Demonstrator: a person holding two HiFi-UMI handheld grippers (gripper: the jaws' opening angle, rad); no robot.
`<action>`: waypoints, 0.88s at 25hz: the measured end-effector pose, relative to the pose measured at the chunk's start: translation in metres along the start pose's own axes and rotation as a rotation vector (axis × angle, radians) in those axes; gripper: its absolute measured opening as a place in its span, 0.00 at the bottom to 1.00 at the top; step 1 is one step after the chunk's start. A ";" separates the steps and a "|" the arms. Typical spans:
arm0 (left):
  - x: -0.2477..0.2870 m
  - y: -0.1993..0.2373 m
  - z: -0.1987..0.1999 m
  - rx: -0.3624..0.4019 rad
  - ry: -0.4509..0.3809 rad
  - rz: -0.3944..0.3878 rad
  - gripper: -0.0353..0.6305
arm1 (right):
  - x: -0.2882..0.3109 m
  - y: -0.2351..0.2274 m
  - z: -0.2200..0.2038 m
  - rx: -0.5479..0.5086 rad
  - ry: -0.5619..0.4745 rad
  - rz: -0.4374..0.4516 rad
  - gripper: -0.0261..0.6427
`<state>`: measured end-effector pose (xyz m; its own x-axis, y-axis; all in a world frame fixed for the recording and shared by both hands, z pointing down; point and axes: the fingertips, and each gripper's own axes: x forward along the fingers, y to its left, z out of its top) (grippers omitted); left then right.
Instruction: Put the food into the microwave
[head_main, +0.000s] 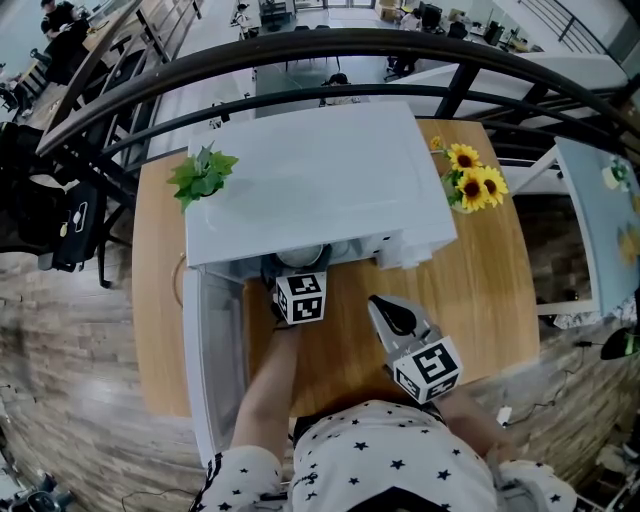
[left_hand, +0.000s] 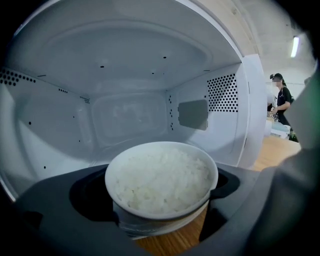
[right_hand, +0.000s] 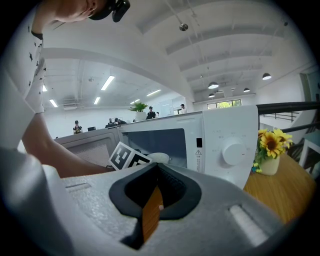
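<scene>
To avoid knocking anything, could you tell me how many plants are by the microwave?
2: a green plant on the microwave's top-left corner; sunflowers on the table to its right.

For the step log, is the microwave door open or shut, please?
Open: the door stands swung out left of the microwave, and the rice bowl faces its open cavity.

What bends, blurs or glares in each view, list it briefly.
Head view: fisheye bends the railing into arcs, rim smeared. Left gripper view: bowl of rice clear, near jaws soft, corners dark. Right gripper view: ceiling lights glare, microwave bulges.
</scene>
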<state>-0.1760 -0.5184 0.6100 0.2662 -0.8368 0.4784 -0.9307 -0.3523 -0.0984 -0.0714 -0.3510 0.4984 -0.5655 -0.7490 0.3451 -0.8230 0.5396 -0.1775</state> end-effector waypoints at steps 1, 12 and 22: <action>0.000 0.000 0.000 -0.001 0.000 0.001 0.85 | 0.000 0.000 0.000 0.000 -0.001 -0.001 0.05; -0.007 0.000 0.003 -0.034 -0.029 -0.015 0.85 | -0.011 0.001 0.004 -0.004 -0.021 -0.006 0.05; -0.047 -0.005 0.005 -0.083 -0.065 0.013 0.85 | -0.044 0.006 0.005 -0.020 -0.052 -0.005 0.05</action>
<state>-0.1824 -0.4796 0.5838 0.2673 -0.8676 0.4193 -0.9510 -0.3076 -0.0302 -0.0518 -0.3162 0.4774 -0.5637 -0.7706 0.2973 -0.8250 0.5427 -0.1576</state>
